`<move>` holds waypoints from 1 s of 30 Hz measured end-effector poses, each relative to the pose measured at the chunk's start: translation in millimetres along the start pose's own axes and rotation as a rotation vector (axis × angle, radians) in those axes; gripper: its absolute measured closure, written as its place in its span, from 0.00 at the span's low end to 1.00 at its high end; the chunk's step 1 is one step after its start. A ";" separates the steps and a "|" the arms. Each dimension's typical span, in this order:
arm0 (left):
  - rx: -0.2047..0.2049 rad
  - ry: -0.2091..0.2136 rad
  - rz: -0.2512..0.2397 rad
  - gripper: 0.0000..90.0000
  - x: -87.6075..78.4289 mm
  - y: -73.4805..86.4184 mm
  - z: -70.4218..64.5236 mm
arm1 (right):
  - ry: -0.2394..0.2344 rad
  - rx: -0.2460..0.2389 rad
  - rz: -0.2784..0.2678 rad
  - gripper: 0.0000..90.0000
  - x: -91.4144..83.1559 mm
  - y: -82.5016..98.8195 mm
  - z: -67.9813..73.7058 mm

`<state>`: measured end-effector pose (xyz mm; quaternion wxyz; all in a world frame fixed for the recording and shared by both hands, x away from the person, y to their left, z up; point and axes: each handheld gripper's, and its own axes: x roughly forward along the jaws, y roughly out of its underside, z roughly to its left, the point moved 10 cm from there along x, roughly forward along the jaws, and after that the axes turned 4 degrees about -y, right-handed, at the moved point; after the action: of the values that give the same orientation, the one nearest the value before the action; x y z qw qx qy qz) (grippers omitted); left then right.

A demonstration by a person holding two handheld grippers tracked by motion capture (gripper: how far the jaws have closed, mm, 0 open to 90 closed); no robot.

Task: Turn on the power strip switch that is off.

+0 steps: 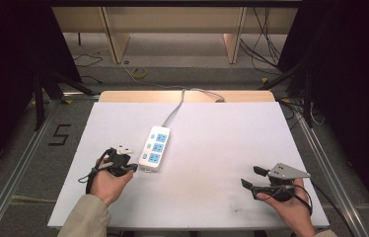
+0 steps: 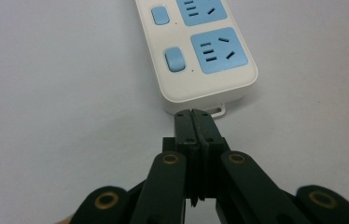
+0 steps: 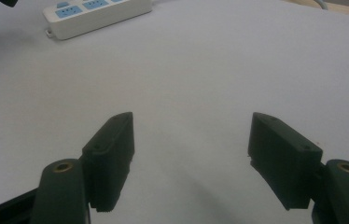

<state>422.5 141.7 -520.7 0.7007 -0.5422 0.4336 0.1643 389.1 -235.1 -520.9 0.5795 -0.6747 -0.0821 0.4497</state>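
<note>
Left tool [image 2: 194, 116], jaws together, just beside power strip [image 2: 200, 56].

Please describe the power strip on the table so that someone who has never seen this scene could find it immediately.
Look at the white table and go slightly left of its middle. There lies the power strip, a long white block whose grey cable runs toward the far edge. It stands apart by its three blue sockets, each with a small blue switch beside it, and the shut left claw sits at its near end.
</note>
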 end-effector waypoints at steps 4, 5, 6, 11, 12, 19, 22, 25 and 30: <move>0.002 0.002 0.006 1.00 1.8 -4.1 -1.4 | 0.000 0.000 0.000 0.36 -0.1 -0.1 0.0; 0.002 0.002 0.006 1.00 1.8 -4.1 -1.4 | 0.000 0.001 -0.001 0.36 -0.1 -0.2 0.0; 0.002 0.001 0.005 1.00 2.1 -5.2 -1.6 | 0.000 0.001 -0.001 0.36 -0.2 -0.1 0.0; 0.012 0.000 0.016 1.00 3.8 -9.4 -3.2 | 0.000 0.002 -0.001 0.36 -0.2 -0.1 0.0; 0.010 -0.001 0.016 1.00 4.4 -10.3 -3.5 | 0.000 0.001 -0.001 0.36 -0.2 -0.2 0.0; 0.015 0.003 0.042 1.00 6.7 -13.5 -4.3 | 0.000 0.001 -0.001 0.36 -0.3 -0.1 0.1; 0.013 0.004 0.044 1.00 7.0 -15.7 -4.4 | 0.000 0.002 -0.001 0.36 -0.3 -0.2 0.0; 0.013 0.004 0.046 1.00 7.4 -17.8 -3.7 | 0.000 0.001 -0.001 0.36 -0.2 -0.2 0.0; 0.012 0.001 0.051 1.00 8.0 -20.6 -3.1 | 0.000 0.001 -0.001 0.36 -0.2 -0.1 0.2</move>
<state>440.1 129.6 -514.4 0.6992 -0.5270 0.4487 0.1791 388.9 -235.0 -520.7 0.5801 -0.6743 -0.0820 0.4496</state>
